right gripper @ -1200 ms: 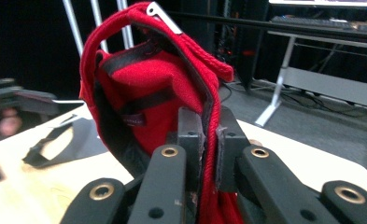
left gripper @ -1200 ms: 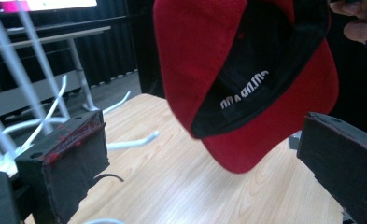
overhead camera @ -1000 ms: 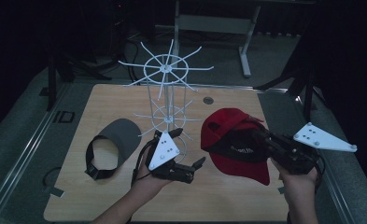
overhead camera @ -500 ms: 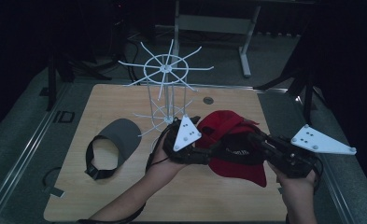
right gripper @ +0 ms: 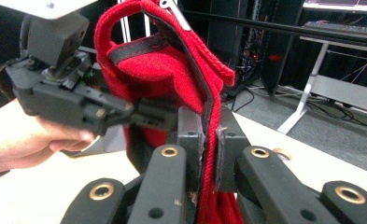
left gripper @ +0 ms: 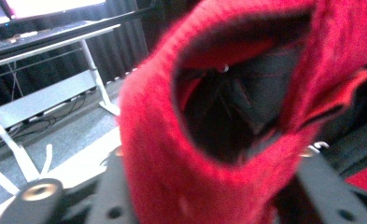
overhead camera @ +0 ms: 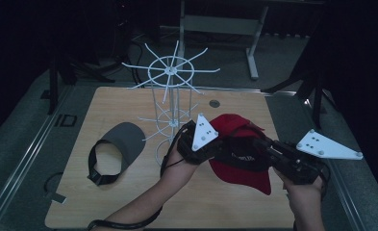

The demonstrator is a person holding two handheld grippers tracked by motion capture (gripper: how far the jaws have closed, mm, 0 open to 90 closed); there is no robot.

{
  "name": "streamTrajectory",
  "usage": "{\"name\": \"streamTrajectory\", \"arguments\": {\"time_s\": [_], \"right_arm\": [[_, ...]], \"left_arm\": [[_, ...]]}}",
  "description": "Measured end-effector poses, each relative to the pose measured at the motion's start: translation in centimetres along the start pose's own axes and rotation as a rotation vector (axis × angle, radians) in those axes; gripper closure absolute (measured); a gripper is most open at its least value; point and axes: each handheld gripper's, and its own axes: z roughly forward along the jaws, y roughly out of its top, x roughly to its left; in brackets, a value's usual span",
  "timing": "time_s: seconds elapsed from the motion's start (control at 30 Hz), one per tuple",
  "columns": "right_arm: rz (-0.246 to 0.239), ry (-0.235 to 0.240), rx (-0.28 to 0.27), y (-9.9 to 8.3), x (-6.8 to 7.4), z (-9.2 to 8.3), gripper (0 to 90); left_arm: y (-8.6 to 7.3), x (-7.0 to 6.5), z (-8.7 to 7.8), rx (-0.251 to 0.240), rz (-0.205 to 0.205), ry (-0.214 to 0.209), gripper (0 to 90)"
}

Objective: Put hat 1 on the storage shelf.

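Right claw and left claw meet over the red fabric baseball cap in the high view, at about 4 o'clock on the pale wooden surface. The cap is lifted between them, probably so that one claw steadies it while the other takes a fresh hold. At 12 o'clock stands a white wire spinner rack with radiating arms, likely where a cap would hang. At 9 o'clock a grey visor with a black strap lies flat, well apart from both claws.

From the left gripper view, the cap sits very close and blurred, its dark hollow inside facing the camera. This claw is pushed right up to the cloth, the fabric running down between its dark links. Whether it is apart or together on the cloth, I cannot tell.

Through the right gripper view, the right claw is clamped on the cap: its jaws are pressed together on the doubled edge and black sweatband, holding the cap upright. The left claw reaches in from 9 o'clock and touches the cap's side, held by a hand. The upright hold seems meant to present the opening to it.
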Motion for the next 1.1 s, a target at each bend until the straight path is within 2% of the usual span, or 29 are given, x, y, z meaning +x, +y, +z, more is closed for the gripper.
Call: {"name": "streamTrajectory", "arguments": {"time_s": [0.17, 0.23, 0.4, 0.53, 0.57, 0.7, 0.87, 1.0, 1.03, 1.1], "right_arm": [[0.002, -0.002, 0.004, -0.2, 0.0, 0.1, 83.7], [0.004, -0.005, 0.006, -0.4, 0.0, 0.1, 83.7], [0.005, -0.017, 0.007, -0.8, -0.1, -0.1, 83.6], [0.009, -0.040, 0.024, -1.9, 0.1, -0.1, 83.5], [0.016, -0.036, 0.026, -2.2, 0.2, -0.1, 83.4], [0.023, -0.020, 0.017, -3.1, 0.0, -0.3, 82.3], [0.049, -0.004, 0.027, -3.9, -0.2, -0.7, 81.4], [0.046, 0.002, 0.039, -4.4, 0.0, -1.0, 75.9], [0.031, 0.006, 0.042, -4.6, 0.0, -1.2, 69.8], [0.032, 0.013, 0.045, -4.7, -0.1, -1.5, 67.4]], "left_arm": [[0.3, 0.0, 0.0, 0.002, 0.004, 0.011, 87.4], [0.4, 0.0, -0.2, -0.006, 0.016, 0.017, 88.6], [0.5, -0.2, -0.5, -0.006, 0.031, 0.016, 89.3], [0.5, -0.1, -0.3, 0.018, 0.035, -0.001, 89.6], [0.6, -0.1, -0.3, 0.030, 0.049, 0.000, 89.7], [0.9, -0.3, -0.3, 0.038, 0.064, -0.006, 89.7], [1.2, -0.4, -0.3, 0.042, 0.068, -0.025, 89.8], [1.3, -0.4, -0.2, 0.044, 0.074, -0.044, 89.8], [1.4, -0.4, -0.2, 0.045, 0.074, -0.053, 89.8], [1.4, -0.4, -0.2, 0.041, 0.072, -0.056, 89.7]]}}
